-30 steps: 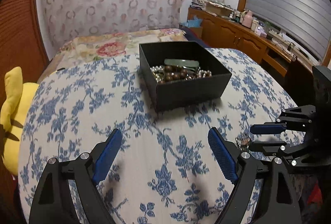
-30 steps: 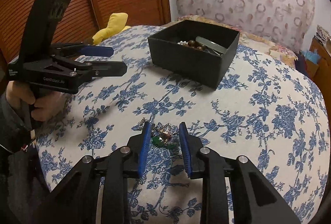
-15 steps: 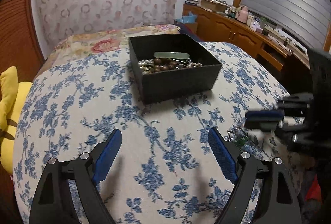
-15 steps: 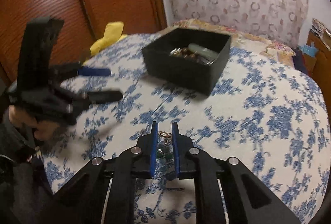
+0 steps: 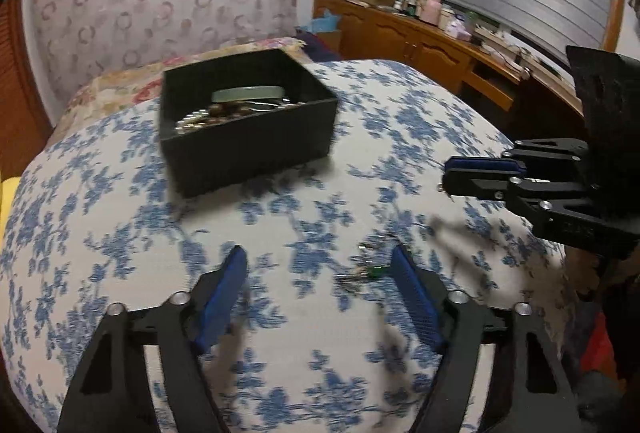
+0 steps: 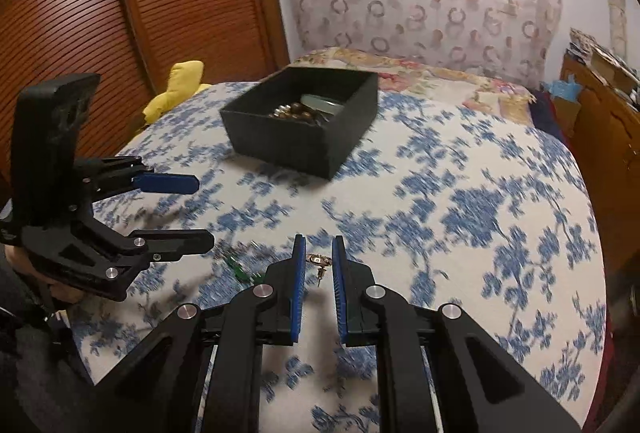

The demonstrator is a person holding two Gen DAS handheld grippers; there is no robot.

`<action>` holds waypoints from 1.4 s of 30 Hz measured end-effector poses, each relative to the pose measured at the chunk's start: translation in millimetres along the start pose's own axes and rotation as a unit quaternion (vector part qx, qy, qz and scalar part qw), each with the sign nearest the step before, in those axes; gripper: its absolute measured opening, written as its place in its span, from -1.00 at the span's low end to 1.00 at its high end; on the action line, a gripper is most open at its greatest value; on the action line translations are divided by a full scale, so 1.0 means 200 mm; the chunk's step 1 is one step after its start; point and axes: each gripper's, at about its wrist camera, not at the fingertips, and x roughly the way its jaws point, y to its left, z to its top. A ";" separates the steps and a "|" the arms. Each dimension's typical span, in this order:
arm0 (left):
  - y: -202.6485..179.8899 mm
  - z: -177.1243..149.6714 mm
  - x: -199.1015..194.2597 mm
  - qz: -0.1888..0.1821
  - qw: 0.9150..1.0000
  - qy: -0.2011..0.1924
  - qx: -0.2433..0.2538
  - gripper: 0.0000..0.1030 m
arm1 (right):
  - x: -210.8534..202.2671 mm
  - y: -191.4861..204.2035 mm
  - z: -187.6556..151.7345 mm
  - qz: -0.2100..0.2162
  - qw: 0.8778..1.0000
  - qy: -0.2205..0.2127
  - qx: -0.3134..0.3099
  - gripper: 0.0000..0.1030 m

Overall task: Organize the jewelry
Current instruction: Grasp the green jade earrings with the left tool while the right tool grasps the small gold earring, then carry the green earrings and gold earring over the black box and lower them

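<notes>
Left view: left gripper (image 5: 318,267) wide open, holding nothing, low over the blue flowered cloth (image 5: 120,233). Green jewelry bit (image 5: 374,271) by its right finger. Black box (image 5: 244,121) beyond, holding beads and a bangle.

Right view only: right gripper (image 6: 318,259) nearly closed, pinching a small gold earring (image 6: 319,260). Tiny, light, easy to drop; best held by the stud.

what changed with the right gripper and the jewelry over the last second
The right gripper closed on a small gold earring and lifted it off the tablecloth; the green piece was left lying there. The left gripper stayed open, and the black box kept its place.
</notes>
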 end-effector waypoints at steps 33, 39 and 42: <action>-0.17 0.01 0.09 -0.027 0.996 0.032 0.077 -0.80 | -0.06 -0.03 -0.10 -0.003 1.000 -0.002 0.014 -0.71; -0.08 0.11 -0.02 -0.029 0.999 -0.004 0.044 -0.80 | -0.06 -0.01 0.00 0.003 1.000 -0.014 0.003 -0.71; -0.03 0.18 -0.10 -0.023 0.999 -0.029 0.033 -0.80 | -0.06 0.00 0.07 0.007 1.000 -0.025 -0.006 -0.71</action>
